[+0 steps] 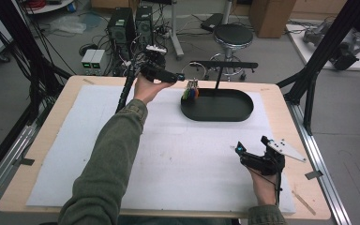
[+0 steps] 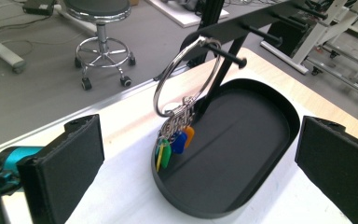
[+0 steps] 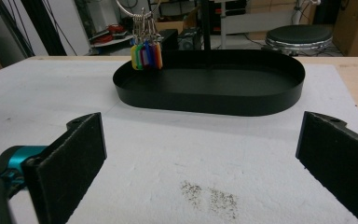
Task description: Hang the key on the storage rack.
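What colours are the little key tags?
Key tags: yellow, green, blue, orange, seemingly red too; clearest in right gripper view.

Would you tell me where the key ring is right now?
The key ring hangs on the end peg of the black rack, over the left end of the black tray, ahead of the open left gripper.

Around you the floor [image 1: 281, 51] is plain grey, littered with loose cables [image 1: 98, 35] behind the table's far edge. Two dark computer towers [image 1: 131, 26] stand there, with a small pale box [image 1: 93, 58] beside them, perhaps a power supply. A round black stool [image 1: 233, 35] on a chrome wheeled base sits to the right. Cardboard boxes [image 1: 272, 16] stand further back. Black frame struts [image 1: 323, 51] flank your wooden table [image 1: 42, 140], topped with a white sheet [image 1: 183, 159].
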The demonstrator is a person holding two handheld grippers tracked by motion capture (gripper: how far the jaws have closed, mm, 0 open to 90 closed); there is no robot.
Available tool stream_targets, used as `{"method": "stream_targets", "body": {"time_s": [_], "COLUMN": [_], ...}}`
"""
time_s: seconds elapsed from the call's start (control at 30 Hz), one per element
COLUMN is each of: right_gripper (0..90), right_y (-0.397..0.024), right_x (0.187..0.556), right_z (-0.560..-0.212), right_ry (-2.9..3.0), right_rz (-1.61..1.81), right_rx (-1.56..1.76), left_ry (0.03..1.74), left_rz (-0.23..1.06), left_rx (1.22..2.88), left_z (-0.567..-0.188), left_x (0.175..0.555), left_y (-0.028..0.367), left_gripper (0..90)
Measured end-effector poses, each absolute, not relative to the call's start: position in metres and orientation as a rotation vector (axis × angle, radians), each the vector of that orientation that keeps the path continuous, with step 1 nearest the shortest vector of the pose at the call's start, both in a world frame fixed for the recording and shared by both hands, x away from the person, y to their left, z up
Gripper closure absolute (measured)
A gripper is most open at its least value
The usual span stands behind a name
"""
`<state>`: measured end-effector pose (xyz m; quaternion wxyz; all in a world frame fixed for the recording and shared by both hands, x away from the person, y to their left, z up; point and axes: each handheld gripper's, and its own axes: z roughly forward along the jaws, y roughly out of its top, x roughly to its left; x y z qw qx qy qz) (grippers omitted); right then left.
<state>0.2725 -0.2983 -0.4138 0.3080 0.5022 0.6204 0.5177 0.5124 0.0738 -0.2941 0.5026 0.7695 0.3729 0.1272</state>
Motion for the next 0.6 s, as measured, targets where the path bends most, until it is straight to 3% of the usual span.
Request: {"method": "stream_targets", "body": {"time_s": [0.6], "right_gripper": [0.5], "right_y": [-0.297], "right_x": [0.273], "right_z": [-0.414], "right_ry": [1.651], "right_rz": [1.358], "right_rx": [1.324], "left_ry": [0.917], "left_rz": [0.357], "left_rx": [1.862], "left_z": [-0.306], "left_x": [0.486], "left_y": [0.1], "left_gripper": [1.6]}}
